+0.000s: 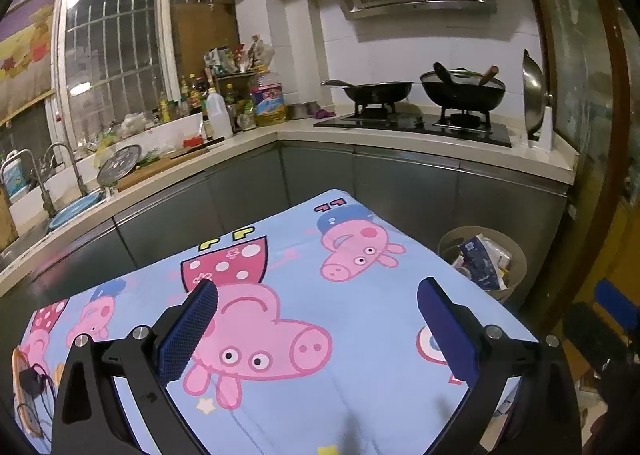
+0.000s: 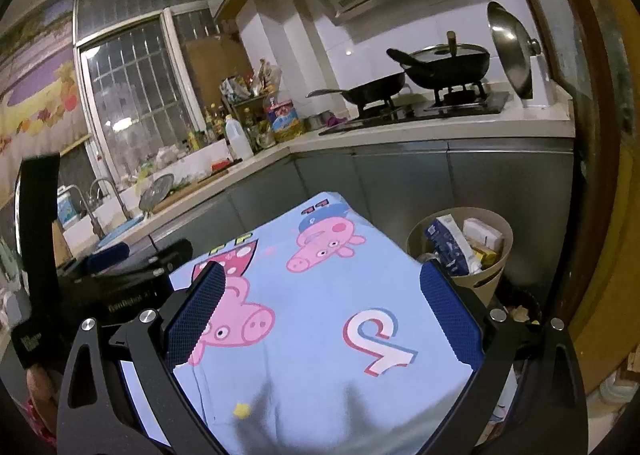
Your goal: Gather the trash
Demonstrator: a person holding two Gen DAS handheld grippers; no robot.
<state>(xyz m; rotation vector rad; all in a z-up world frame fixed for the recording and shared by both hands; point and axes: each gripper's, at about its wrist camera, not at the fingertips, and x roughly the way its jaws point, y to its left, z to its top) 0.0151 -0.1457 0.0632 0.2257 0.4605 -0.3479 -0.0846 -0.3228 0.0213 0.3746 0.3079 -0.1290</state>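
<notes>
I hold both tools over the cloth-covered counter, and the bin is my landmark for everything here. My left gripper has its jaws spread wide with nothing between them; the blue pads frame only the cartoon-pig cloth. My right gripper is the same — jaws wide, empty, pointed forward over the cloth.

The trash bin stands on the floor just beyond the far right corner of the covered counter, against the grey cabinets. It already holds trash: a blue-and-white packet leaning up, a pale carton beside it, and yellowish scraps lower down. Its place beside the counter makes sense — anything picked off the cloth only has to travel a short way over the edge.

On the cloth itself I can see no loose trash in either view; it looks bare from the bin side to the side away from it. So my judgement is that the collecting is either finished or waiting on a new item, and my jaws are wide because they have nothing to carry.
</notes>
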